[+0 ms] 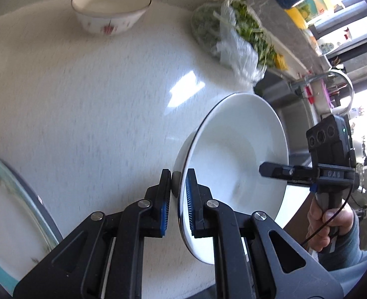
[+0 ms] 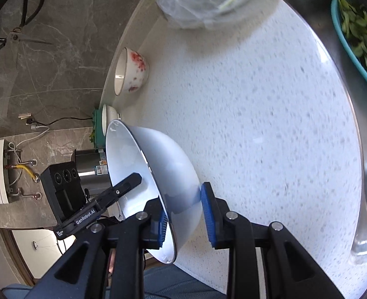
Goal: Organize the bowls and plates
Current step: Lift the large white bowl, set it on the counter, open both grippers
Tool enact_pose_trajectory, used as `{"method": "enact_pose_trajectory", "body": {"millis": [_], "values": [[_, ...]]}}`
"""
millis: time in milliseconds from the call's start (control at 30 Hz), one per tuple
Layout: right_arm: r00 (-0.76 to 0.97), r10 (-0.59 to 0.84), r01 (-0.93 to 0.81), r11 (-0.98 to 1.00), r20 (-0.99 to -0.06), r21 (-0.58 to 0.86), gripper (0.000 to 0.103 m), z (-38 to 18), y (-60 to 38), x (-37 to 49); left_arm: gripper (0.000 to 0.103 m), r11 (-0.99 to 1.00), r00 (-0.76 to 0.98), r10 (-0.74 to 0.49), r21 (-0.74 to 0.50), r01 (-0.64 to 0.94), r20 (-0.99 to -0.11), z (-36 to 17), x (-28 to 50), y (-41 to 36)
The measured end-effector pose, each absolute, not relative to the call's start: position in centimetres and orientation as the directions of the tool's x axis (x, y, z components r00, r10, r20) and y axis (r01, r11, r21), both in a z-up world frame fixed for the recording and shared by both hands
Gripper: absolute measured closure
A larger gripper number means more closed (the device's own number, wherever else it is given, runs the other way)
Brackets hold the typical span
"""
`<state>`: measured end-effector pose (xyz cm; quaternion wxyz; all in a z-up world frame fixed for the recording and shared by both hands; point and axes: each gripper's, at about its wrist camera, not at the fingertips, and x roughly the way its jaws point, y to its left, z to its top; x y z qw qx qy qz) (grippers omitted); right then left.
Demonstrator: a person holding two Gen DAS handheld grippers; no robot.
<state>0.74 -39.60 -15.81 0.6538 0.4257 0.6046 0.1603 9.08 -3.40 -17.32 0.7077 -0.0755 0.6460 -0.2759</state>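
Both grippers hold one plain white bowl (image 1: pixel 235 149) on edge above the speckled white counter (image 1: pixel 96 104). My left gripper (image 1: pixel 178 196) is shut on its near rim, one blue pad inside and one outside. My right gripper (image 2: pixel 184 214) has its jaws around the opposite rim of the same bowl (image 2: pixel 163 164); the outer pad touches the wall. The right gripper also shows in the left wrist view (image 1: pixel 278 170). A flowered bowl (image 1: pixel 109 7) stands at the back of the counter, also in the right wrist view (image 2: pixel 131 71). A teal-rimmed plate (image 1: pixel 11 224) lies at the left.
A plastic bag of greens (image 1: pixel 235 37) lies at the counter's back right, next to the sink (image 1: pixel 293 114). A teal basin of greens (image 2: pixel 358 39) sits in the sink. Another white dish (image 2: pixel 108 117) on a teal plate stands by the wall. Scissors (image 2: pixel 16 25) hang on the wall.
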Motion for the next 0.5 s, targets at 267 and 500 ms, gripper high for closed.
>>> {"method": "enact_pose_trajectory", "body": {"millis": [267, 500], "values": [[0.192, 0.727, 0.315, 0.590, -0.659, 0.743, 0.071, -16.8, -39.8, -0.6, 0.093, 0.846, -0.038, -0.474, -0.467, 0.256, -0.880, -19.6, 6.4, -2.1], [0.176, 0.720, 0.324, 0.601, -0.671, 0.731, 0.071, -17.9, -39.6, -1.0, 0.093, 0.852, -0.048, -0.464, -0.461, 0.250, -0.884, -20.5, 6.2, -2.2]]}}
